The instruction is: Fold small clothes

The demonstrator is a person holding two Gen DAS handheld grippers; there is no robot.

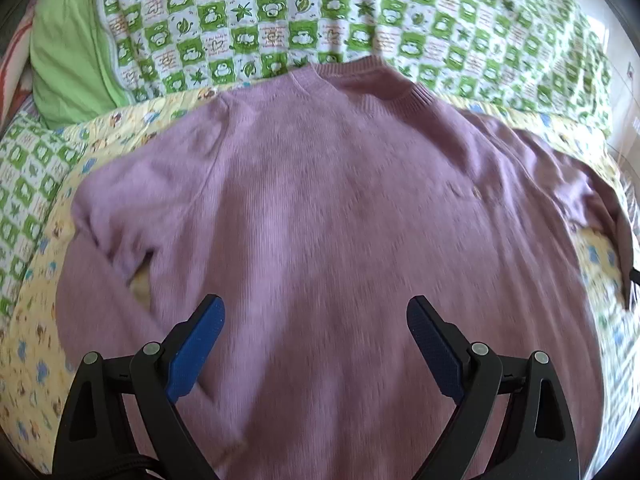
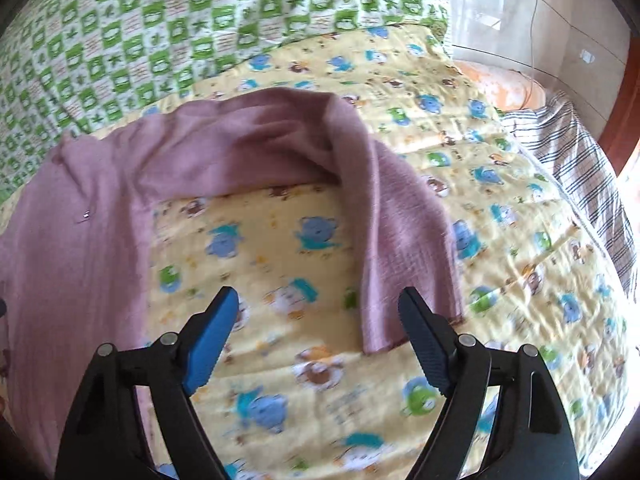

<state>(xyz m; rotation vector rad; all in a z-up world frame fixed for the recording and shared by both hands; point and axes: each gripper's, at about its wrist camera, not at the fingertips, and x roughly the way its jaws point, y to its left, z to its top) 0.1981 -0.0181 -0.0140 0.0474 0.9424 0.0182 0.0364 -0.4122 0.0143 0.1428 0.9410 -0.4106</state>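
A mauve knit sweater (image 1: 328, 208) lies flat on a yellow cartoon-print quilt (image 1: 36, 344), neck away from me. Its left sleeve is bent in beside the body. My left gripper (image 1: 316, 312) is open and empty above the sweater's lower body. In the right wrist view the sweater's right sleeve (image 2: 384, 216) curves out over the quilt (image 2: 520, 240) and bends back toward me, cuff near my right finger. My right gripper (image 2: 318, 304) is open and empty above bare quilt between the sweater body (image 2: 68, 240) and the sleeve.
A green and white checked blanket (image 1: 280, 20) is bunched behind the sweater, also in the right wrist view (image 2: 160, 32). A green pillow (image 1: 68, 64) lies at far left. A striped sheet (image 2: 580, 168) and the bed's edge are at right, with a wall and cable beyond.
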